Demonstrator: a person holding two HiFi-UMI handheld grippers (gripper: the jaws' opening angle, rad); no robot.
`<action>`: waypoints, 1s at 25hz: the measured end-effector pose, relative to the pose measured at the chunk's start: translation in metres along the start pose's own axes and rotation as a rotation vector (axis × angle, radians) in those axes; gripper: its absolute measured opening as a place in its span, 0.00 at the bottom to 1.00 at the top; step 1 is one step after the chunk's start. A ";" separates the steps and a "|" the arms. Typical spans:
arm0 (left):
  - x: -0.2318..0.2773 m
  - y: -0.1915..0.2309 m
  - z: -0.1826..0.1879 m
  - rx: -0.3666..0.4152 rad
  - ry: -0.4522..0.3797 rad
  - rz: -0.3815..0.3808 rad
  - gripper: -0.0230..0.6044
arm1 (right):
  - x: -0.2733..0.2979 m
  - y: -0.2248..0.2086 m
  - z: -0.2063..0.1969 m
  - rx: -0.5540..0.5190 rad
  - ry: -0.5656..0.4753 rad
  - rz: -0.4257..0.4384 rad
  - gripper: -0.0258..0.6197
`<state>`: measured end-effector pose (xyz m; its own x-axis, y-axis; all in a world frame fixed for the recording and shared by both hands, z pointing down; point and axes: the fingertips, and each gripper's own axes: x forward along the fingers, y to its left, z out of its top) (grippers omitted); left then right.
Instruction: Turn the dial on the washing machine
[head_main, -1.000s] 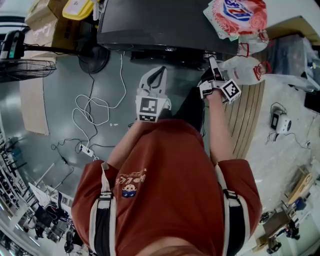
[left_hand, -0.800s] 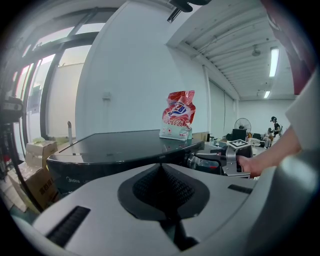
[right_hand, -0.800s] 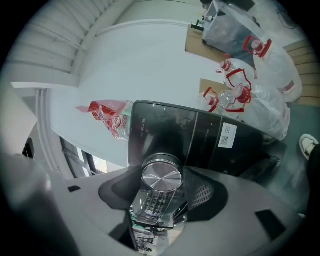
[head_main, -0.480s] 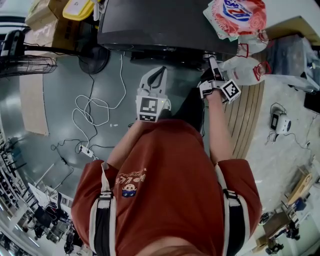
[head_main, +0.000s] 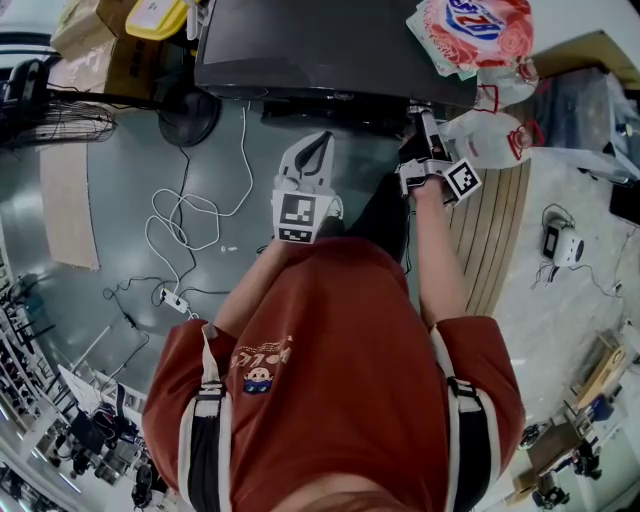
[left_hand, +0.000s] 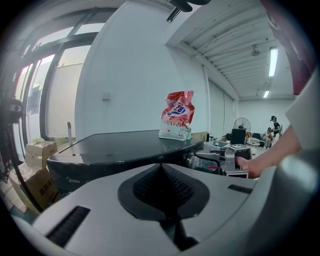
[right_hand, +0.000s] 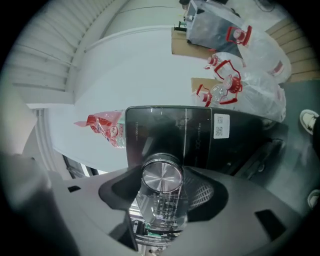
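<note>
Clamping the dial (right_hand: 162, 176) at the washing machine's (head_main: 330, 50) upper-right front, the right gripper (head_main: 426, 128) is seemingly just starting the turn, while the left gripper (head_main: 316, 148) is idling, jaws together and empty.

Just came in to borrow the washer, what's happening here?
A person in a red shirt stands at the washing machine with a tool in each hand. The right tool is closed on the machine's silver dial, apparently to turn it. The left tool is shut and empty, held short of the machine.

In the head view the right tool (head_main: 423, 124) hides the dial (right_hand: 162, 176)
</note>
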<state>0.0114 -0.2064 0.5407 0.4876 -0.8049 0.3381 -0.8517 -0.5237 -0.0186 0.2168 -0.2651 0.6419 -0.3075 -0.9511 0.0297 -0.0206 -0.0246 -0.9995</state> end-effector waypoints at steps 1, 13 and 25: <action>0.000 -0.001 0.000 0.001 0.000 -0.002 0.05 | 0.000 -0.001 0.000 0.021 -0.006 0.008 0.46; 0.000 -0.007 0.002 0.011 0.003 -0.008 0.05 | -0.003 -0.006 -0.001 0.292 -0.087 0.108 0.46; -0.003 -0.004 0.002 0.011 0.000 -0.001 0.05 | -0.004 -0.005 -0.002 0.281 -0.088 0.106 0.46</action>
<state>0.0138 -0.2020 0.5378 0.4882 -0.8047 0.3377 -0.8491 -0.5274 -0.0291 0.2164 -0.2602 0.6468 -0.2099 -0.9757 -0.0634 0.2744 0.0034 -0.9616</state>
